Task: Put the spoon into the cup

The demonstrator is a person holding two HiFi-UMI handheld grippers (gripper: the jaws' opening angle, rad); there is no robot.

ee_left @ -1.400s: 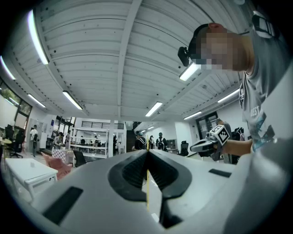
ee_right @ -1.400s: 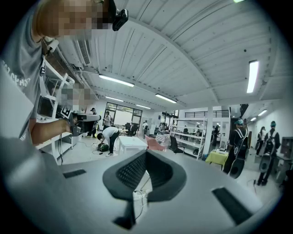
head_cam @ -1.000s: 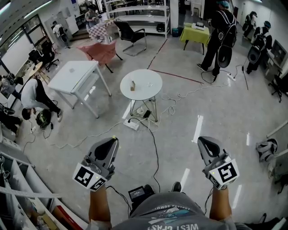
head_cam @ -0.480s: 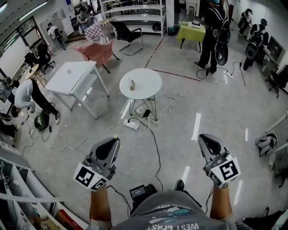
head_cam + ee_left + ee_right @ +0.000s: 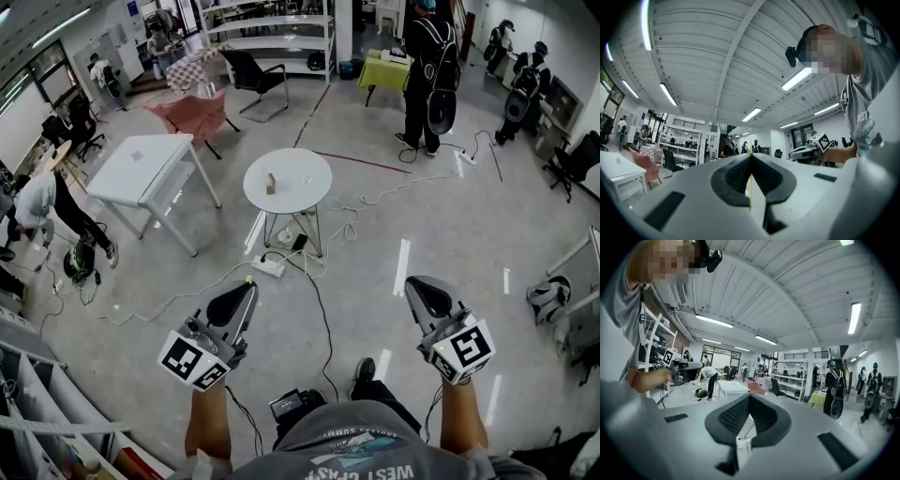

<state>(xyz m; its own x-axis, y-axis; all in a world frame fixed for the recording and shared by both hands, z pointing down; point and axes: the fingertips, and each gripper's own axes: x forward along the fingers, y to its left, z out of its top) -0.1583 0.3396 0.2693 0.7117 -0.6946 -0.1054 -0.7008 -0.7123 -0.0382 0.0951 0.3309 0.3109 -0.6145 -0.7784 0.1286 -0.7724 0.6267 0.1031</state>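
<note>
A grey floor (image 5: 469, 225) fills the head view, with cables (image 5: 323, 220) trailing across it. A rectangular counter (image 5: 141, 159) stands at the left, and a round counter (image 5: 300, 195) stands near the middle, well ahead of the wearer. A person with a backpack (image 5: 427, 70) stands beyond it at the upper right. The left hand-held gripper (image 5: 247, 287) and the right hand-held gripper (image 5: 415, 285) are held low and apart over the floor, both pointing toward the round counter and far short of it. In the left gripper view the jaws are clenched, their tips meeting with nothing between them. The right gripper view shows the same: jaws pressed together and empty. On the round counter stands a small brown object (image 5: 270, 184), with a fainter pale object (image 5: 306, 178) near it. Both are too small to tell which is cup or spoon.
</note>
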